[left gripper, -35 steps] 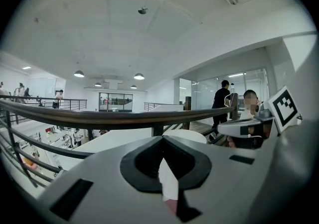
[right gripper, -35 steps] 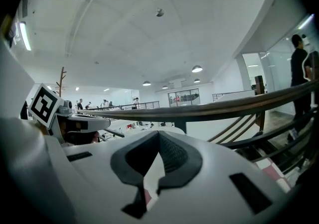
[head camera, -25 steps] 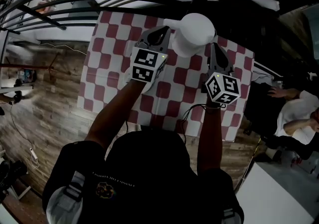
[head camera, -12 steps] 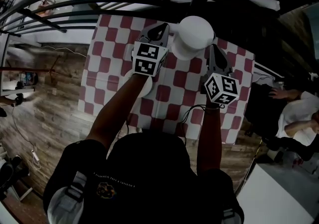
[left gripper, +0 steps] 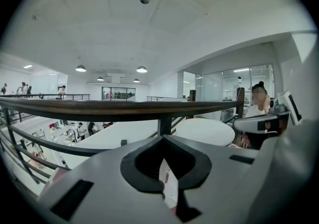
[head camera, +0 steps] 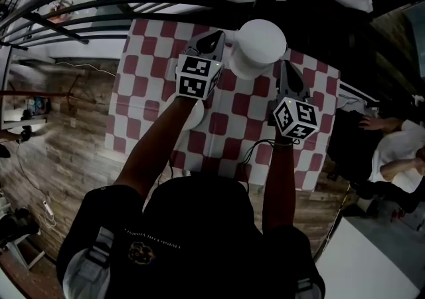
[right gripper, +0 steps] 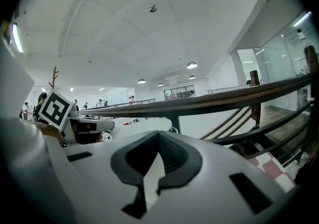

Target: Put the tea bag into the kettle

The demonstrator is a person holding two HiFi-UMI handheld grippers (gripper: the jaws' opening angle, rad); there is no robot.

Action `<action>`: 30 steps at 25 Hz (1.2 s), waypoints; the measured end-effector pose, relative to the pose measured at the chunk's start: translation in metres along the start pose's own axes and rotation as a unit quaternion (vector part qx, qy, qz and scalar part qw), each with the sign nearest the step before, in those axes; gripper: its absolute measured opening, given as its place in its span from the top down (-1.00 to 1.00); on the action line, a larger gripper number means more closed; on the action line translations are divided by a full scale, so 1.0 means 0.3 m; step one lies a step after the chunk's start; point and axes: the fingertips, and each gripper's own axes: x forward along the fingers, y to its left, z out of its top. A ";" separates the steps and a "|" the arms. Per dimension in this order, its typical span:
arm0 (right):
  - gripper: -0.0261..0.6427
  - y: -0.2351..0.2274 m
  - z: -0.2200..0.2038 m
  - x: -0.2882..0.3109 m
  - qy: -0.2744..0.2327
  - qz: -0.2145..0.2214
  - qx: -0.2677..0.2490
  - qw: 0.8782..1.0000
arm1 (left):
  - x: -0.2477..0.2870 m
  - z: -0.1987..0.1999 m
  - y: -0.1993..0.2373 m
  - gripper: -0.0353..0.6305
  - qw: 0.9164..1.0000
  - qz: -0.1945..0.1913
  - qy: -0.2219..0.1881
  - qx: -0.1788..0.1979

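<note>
The left gripper (head camera: 215, 40) and right gripper (head camera: 283, 65) flank the white kettle (head camera: 259, 44) on the checked surface (head camera: 149, 58), seemingly to steady it. Both pairs of fingers are pressed together, with no tea bag discernible.

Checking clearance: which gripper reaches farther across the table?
The left gripper: it sits beside the kettle, farther from the person than the right gripper.

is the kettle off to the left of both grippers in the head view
No, the white kettle shows between the left gripper and the right gripper, at the far edge of the table.
</note>
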 end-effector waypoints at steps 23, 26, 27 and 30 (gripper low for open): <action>0.89 0.273 0.193 0.028 -0.126 0.138 -0.028 0.982 | 0.003 0.005 -0.004 0.88 1.000 0.008 -0.015 0.009; 0.89 0.322 0.218 0.024 -0.137 0.168 -0.041 0.975 | 0.002 -0.002 -0.002 0.88 1.000 0.012 -0.014 0.016; 0.89 0.319 0.214 0.026 -0.134 0.166 -0.041 0.976 | 0.002 -0.001 -0.004 0.88 1.000 0.011 -0.014 0.018; 0.89 0.260 0.166 0.047 -0.105 0.127 -0.030 0.986 | -0.002 0.004 -0.010 0.88 1.000 0.010 -0.016 0.022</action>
